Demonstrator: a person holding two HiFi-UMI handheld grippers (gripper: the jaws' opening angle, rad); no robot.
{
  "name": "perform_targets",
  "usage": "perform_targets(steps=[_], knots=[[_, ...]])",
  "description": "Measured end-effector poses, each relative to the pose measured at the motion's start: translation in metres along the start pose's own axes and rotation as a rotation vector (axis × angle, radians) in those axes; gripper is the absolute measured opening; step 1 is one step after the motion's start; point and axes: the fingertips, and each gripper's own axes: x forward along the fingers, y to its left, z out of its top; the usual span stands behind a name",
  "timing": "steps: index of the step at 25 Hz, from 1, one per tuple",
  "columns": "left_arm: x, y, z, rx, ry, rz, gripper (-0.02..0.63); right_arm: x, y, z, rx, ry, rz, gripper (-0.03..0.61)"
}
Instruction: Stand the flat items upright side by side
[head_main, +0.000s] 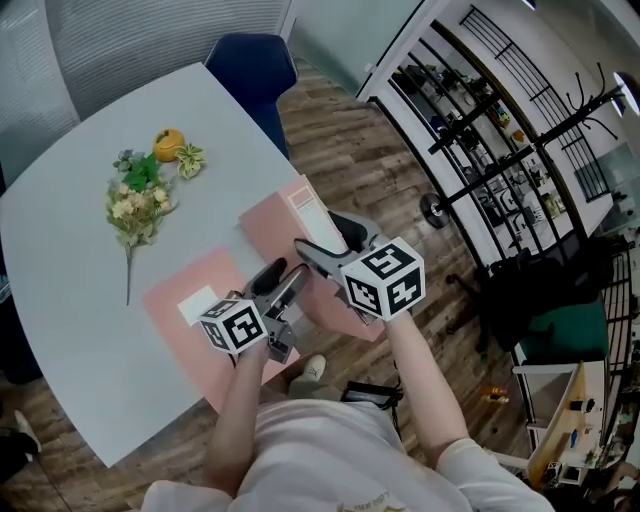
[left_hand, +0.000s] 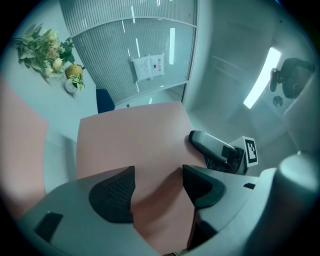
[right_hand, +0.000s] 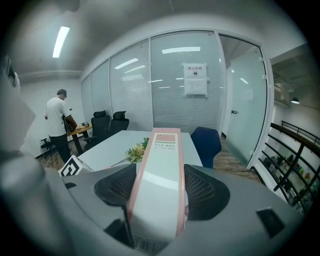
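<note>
A pink file box (head_main: 290, 215) with a white spine rests at the near edge of the grey table (head_main: 70, 200), its spine end raised. My right gripper (head_main: 330, 240) is shut on it across the spine (right_hand: 162, 170), a pad (right_hand: 202, 192) pressing on each side. My left gripper (head_main: 278, 282) comes in level from the left, and the box's broad pink face (left_hand: 135, 140) fills the gap between its pads (left_hand: 112, 195), so it is shut on the box's lower edge. A second pink file box (head_main: 190, 290) with a white label lies flat on the table to the left.
Artificial flowers (head_main: 140, 195) and a small orange ornament (head_main: 168, 143) lie further back on the table. A blue chair (head_main: 250, 65) stands behind the far corner. Black shelving (head_main: 480, 130) lines the right side. A person (right_hand: 59, 125) stands far off by a desk.
</note>
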Motion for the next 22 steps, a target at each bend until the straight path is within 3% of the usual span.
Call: perform_targets(steps=[22], knots=[[0.004, -0.012, 0.001, -0.024, -0.006, -0.032, 0.296, -0.016, -0.001, 0.015, -0.018, -0.092, -0.049, 0.311]])
